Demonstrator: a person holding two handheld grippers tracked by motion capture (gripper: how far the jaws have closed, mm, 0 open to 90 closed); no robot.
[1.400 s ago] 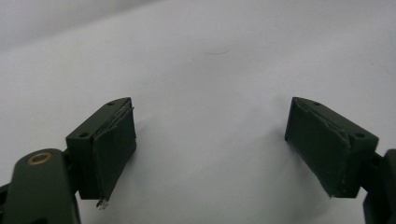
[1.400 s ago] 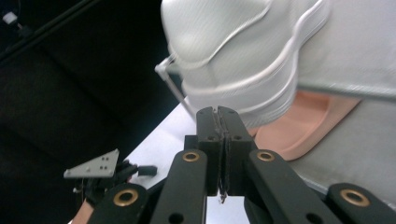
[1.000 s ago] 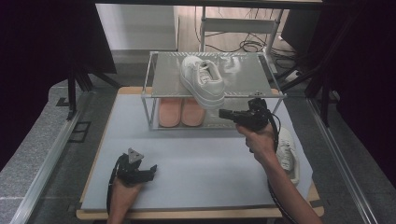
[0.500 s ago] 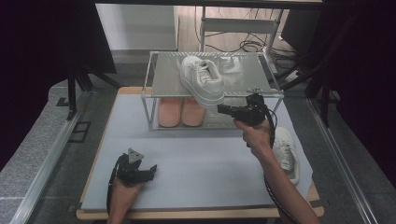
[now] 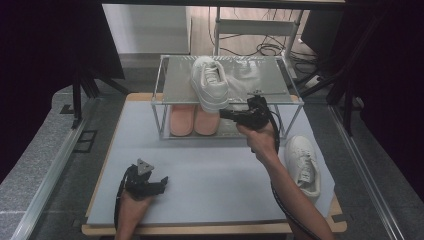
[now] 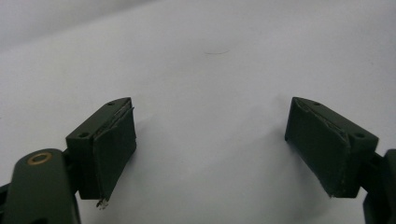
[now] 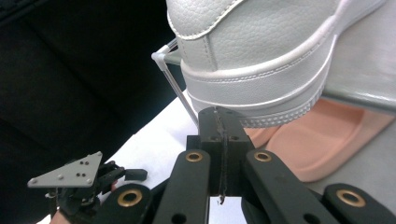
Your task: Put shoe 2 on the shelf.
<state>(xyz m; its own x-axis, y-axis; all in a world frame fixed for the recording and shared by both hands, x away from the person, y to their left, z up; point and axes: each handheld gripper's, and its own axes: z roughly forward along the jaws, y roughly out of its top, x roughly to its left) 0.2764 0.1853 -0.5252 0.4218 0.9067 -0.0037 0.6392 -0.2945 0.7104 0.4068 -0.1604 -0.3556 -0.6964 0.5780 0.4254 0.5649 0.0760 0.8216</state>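
A white sneaker [image 5: 210,82] lies on the top shelf of a metal shoe rack [image 5: 272,85], its heel hanging over the front edge. My right gripper [image 5: 223,114] is shut with nothing in it, its tips just under that heel. In the right gripper view the closed tips [image 7: 219,116] sit against the sole edge of the sneaker [image 7: 261,51]; whether they touch I cannot tell. A second white sneaker [image 5: 303,162] lies on the table at the right. My left gripper [image 5: 152,183] rests near the table's front left, open and empty [image 6: 210,154].
A pair of pink slippers [image 5: 192,120] sits on the rack's lower shelf, also seen as a pink slipper [image 7: 322,144]. The white table mat [image 5: 215,175] spreads in front of the rack. Dark frames and rails flank the table; cables lie behind the rack.
My right gripper has moved left along the rack's front, to below the overhanging heel of the sneaker. The left gripper has stayed where it was.
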